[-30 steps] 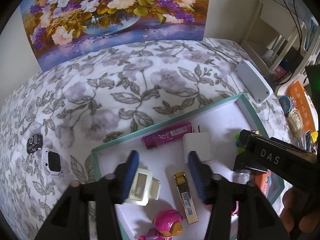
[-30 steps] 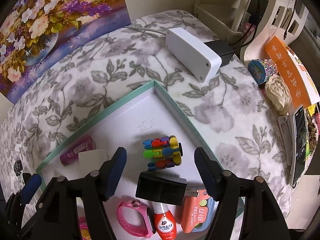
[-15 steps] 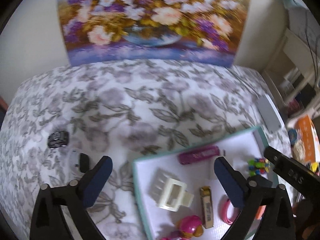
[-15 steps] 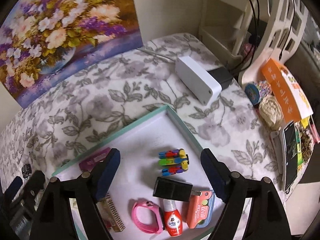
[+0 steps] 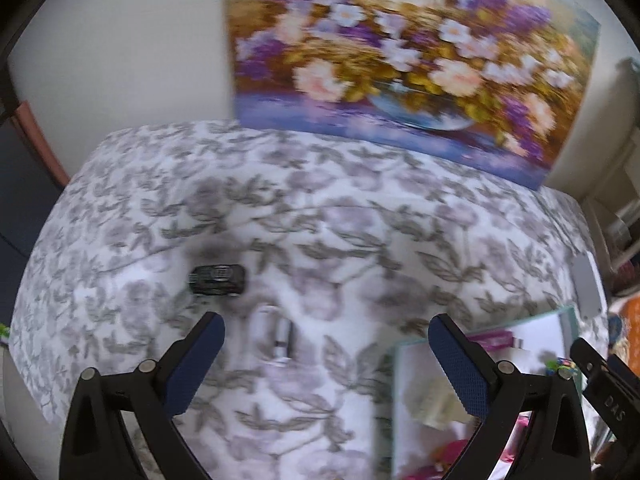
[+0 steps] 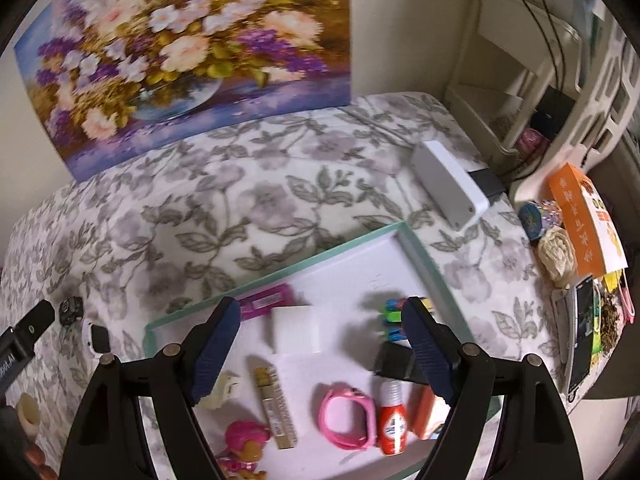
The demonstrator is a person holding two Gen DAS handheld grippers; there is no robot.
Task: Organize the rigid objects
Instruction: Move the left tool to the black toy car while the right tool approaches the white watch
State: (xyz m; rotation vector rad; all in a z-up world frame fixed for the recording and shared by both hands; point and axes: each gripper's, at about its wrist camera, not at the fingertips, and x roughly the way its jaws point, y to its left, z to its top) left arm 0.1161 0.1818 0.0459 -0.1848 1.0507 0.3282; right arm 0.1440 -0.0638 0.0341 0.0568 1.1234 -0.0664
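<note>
On the flowered bedspread [image 5: 320, 208] past the tray's [image 6: 348, 245] left rim, motion blur smears my left view: the watch [image 5: 276, 338] is barely readable, the toy car [image 5: 218, 280] beyond it a dark block. My left gripper [image 5: 326, 340] gapes wide above the watch, empty. My right gripper [image 6: 320, 332] hangs spread, empty, over the crowded tray. Bare cloth runs to the painting [image 6: 188, 48].
</note>
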